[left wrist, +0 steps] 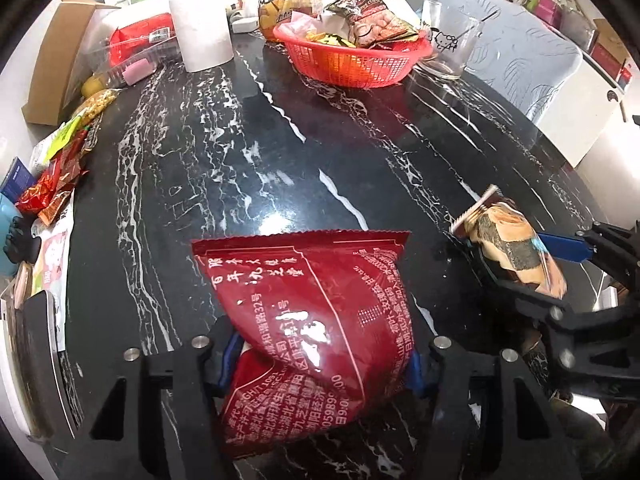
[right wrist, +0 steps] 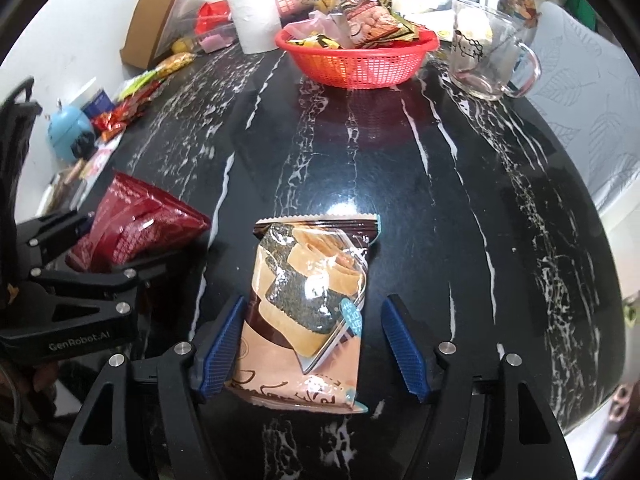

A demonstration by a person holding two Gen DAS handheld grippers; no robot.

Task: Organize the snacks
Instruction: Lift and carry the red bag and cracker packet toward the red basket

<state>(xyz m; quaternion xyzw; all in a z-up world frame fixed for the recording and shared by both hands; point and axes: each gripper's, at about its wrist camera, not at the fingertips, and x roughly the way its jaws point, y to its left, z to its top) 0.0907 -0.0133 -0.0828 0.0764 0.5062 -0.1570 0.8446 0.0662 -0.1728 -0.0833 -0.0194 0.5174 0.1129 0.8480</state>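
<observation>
On the bench: two snack packets, near edge.
Left gripper [left wrist: 320,354]: fingers squeeze the red packet [left wrist: 312,316], tilted down.
Right gripper [right wrist: 314,346]: fingers apart; left pad by the tan packet [right wrist: 308,312], right pad clear.
Basket [right wrist: 356,66]: far end, full.
</observation>
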